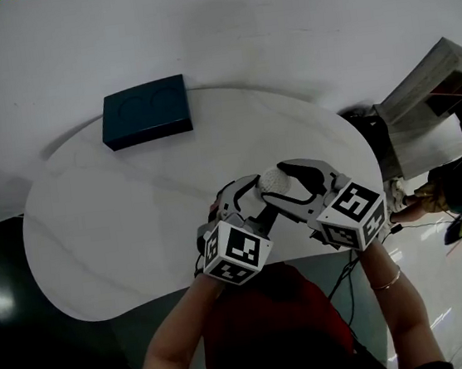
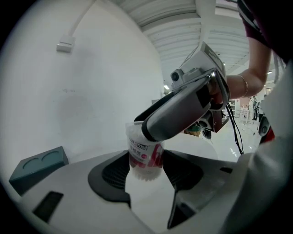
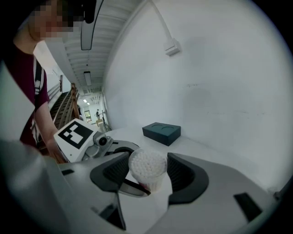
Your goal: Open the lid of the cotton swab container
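The cotton swab container (image 1: 274, 181) is a small clear tub with a pink label (image 2: 145, 153), held above the near edge of the white table (image 1: 119, 226). My left gripper (image 1: 257, 196) is shut on its body, with a pad (image 2: 118, 172) against each side. My right gripper (image 1: 281, 183) comes in from the right and is closed on the top end, where white swab tips (image 3: 147, 163) show through the clear lid. In the left gripper view one grey finger (image 2: 181, 112) of the right gripper crosses the container's top. The lid's seam is hidden.
A dark teal box (image 1: 145, 112) with two round recesses lies at the table's far left edge, also seen as the teal box (image 3: 161, 132) beyond the jaws. A white wall stands behind the table. Cardboard and clutter (image 1: 431, 109) sit on the floor to the right.
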Motion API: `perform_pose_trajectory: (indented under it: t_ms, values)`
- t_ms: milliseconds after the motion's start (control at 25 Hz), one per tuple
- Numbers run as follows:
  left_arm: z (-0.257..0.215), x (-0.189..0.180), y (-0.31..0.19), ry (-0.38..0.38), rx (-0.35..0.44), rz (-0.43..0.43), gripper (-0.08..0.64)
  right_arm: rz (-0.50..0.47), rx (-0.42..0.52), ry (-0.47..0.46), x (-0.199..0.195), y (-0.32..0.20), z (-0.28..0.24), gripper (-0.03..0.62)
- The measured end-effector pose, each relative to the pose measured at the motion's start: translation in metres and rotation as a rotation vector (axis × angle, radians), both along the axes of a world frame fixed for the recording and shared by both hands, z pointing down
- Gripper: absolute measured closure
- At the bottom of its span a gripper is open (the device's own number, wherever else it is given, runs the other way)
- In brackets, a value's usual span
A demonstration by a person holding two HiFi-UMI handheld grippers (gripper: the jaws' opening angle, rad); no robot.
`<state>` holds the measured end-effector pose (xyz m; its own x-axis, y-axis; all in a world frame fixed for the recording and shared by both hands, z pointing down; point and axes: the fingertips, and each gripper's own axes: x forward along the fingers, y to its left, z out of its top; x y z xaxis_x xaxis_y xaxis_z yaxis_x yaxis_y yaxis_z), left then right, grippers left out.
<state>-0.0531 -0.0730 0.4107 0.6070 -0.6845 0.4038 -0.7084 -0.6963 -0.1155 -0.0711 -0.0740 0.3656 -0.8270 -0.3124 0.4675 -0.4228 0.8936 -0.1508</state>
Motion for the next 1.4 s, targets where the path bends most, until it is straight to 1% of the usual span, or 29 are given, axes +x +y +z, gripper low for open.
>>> perform_pose_trajectory:
  t_ms: [120, 240, 440, 680, 880, 1080, 1240, 1400]
  values:
    - [0.0, -0.002, -0.001, 0.003, 0.01, 0.003, 0.313, -0.001, -0.045, -0.045, -0.002, -0.002, -0.005, 0.322]
    - [-0.001, -0.002, -0.001, 0.009, 0.011, 0.004, 0.313, -0.013, -0.06, -0.045, -0.002, -0.002, -0.006, 0.322]
    - [0.002, -0.004, -0.001, 0.001, 0.016, 0.012, 0.313, -0.016, -0.12, -0.068, -0.004, -0.004, -0.006, 0.322]
    - [0.006, -0.003, -0.001, -0.016, 0.02, 0.018, 0.313, -0.021, -0.122, -0.049, -0.004, -0.003, -0.005, 0.322]
    - [0.005, -0.002, 0.0, -0.01, 0.025, 0.026, 0.312, -0.019, -0.143, -0.065, -0.001, -0.003, -0.006, 0.322]
    - [0.006, 0.0, 0.002, -0.007, 0.024, 0.031, 0.313, -0.002, -0.106, -0.092, 0.005, -0.009, -0.016, 0.322]
    - [0.008, 0.004, 0.006, 0.002, 0.012, 0.038, 0.311, 0.011, -0.066, -0.094, 0.009, -0.014, -0.025, 0.322]
    - [0.011, 0.008, 0.008, 0.008, 0.002, 0.042, 0.311, 0.037, -0.048, -0.109, 0.013, -0.019, -0.03, 0.322]
